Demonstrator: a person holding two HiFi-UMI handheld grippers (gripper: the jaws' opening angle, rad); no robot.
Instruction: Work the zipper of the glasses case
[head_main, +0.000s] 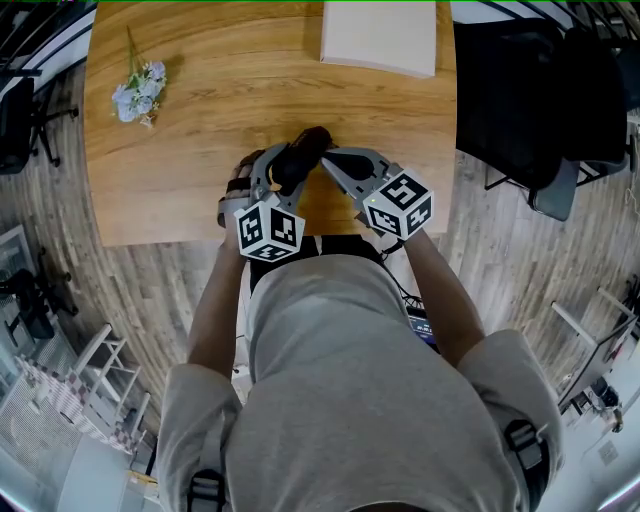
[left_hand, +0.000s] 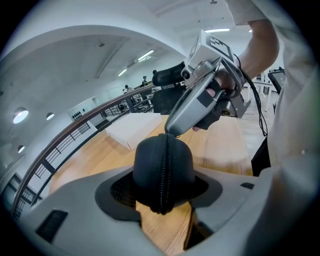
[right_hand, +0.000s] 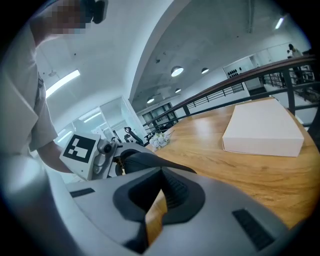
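The glasses case (left_hand: 150, 165) is black; the table (head_main: 220, 110) is brown with wood grain; the box (head_main: 380, 38) is white.

No lettering, brand, number or sign can be read on anything in view

There is one worktop (head_main: 200, 150), one case (head_main: 303, 150), one white box (head_main: 380, 35) and one bunch of flowers (head_main: 140, 90). The tools number two, the left tool (left_hand: 162, 190) and the right tool (right_hand: 160, 175). One person (head_main: 350, 380) is in view.
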